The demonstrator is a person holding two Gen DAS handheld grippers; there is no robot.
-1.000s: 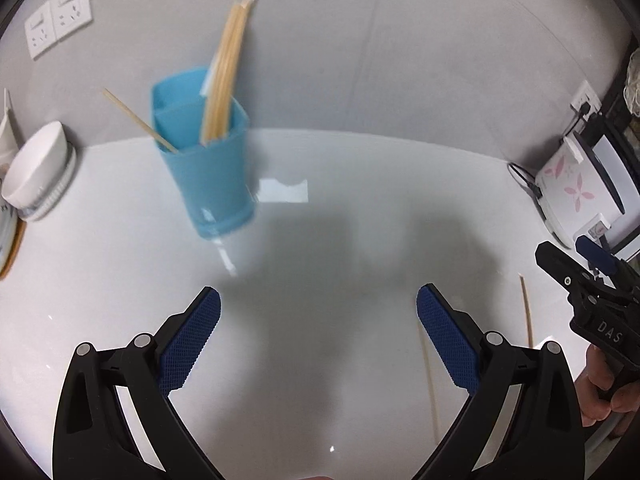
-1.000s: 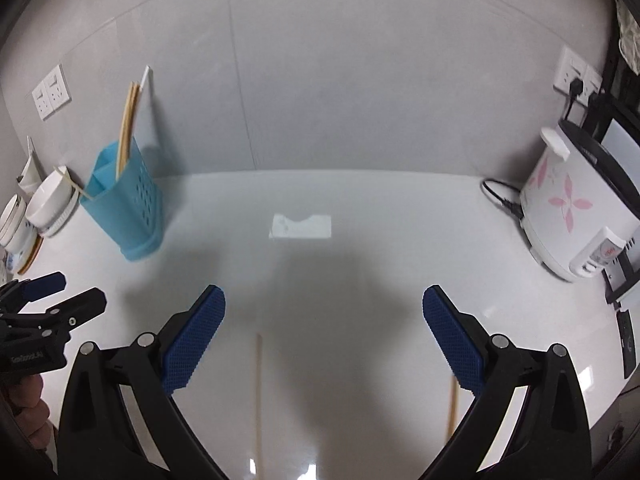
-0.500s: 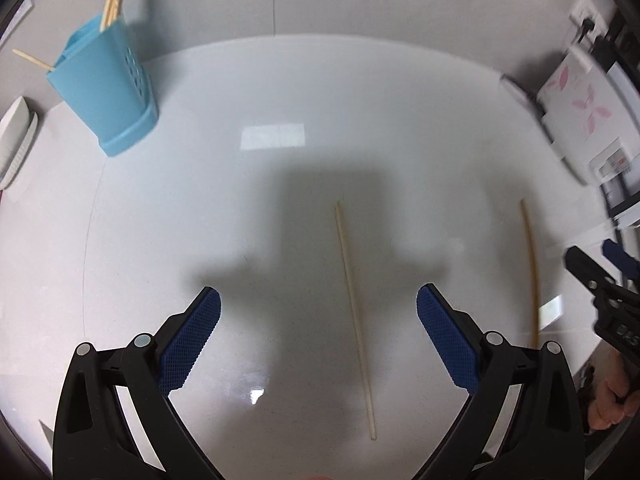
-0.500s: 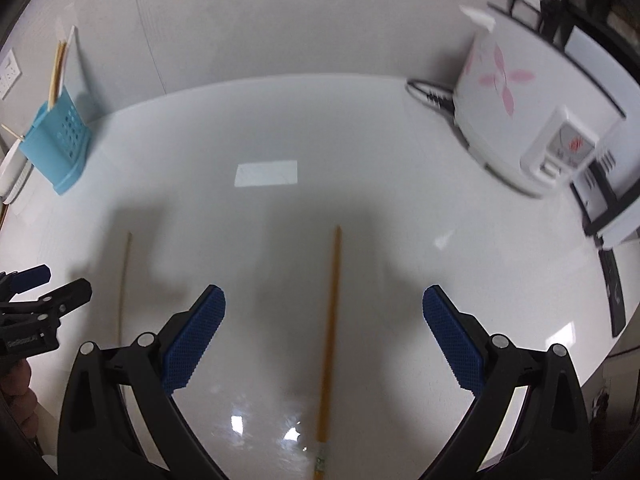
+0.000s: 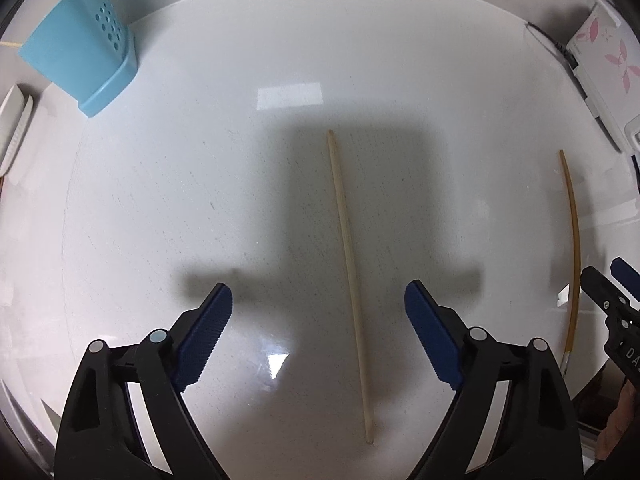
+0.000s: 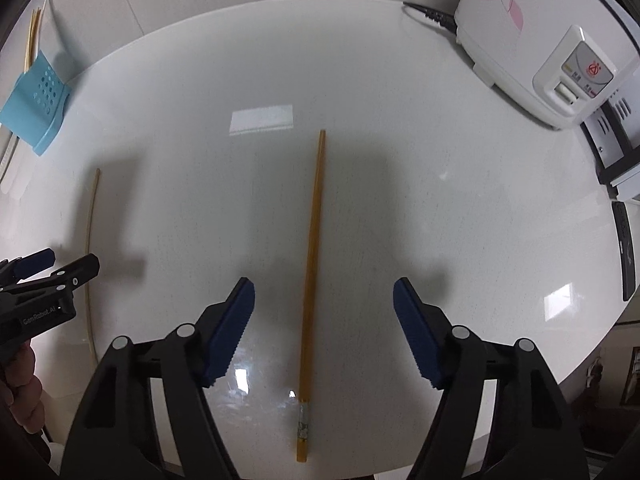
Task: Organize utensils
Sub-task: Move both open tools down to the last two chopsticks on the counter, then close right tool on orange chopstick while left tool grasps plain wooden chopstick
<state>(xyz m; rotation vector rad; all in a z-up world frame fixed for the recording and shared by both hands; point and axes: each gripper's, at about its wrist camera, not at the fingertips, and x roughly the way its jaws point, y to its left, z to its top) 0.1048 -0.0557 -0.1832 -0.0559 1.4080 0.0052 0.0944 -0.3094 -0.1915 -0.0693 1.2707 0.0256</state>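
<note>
A pale wooden chopstick point(image 5: 347, 264) lies lengthwise on the white counter point(image 5: 200, 184), between the blue pads of my left gripper point(image 5: 318, 308), whose jaws are closing and do not touch it. A darker amber chopstick point(image 6: 311, 264) lies likewise between the pads of my right gripper point(image 6: 324, 304), also closing and clear of it. Each view catches the other gripper at its edge: the right gripper point(image 5: 608, 292), the left gripper point(image 6: 60, 272). The blue utensil holder point(image 5: 80, 52) with several chopsticks in it stands at the far left, also the blue utensil holder point(image 6: 34, 112).
A white rice cooker point(image 6: 532, 44) with pink flowers and its cable stands at the back right. White bowls point(image 5: 12, 120) sit at the left edge beyond the holder. The counter's front edge point(image 6: 592, 344) curves away at the right.
Both grippers came down and tipped toward the counter, so the chopsticks now lie between their fingers. Both pairs of jaws have narrowed from their widest spread.
</note>
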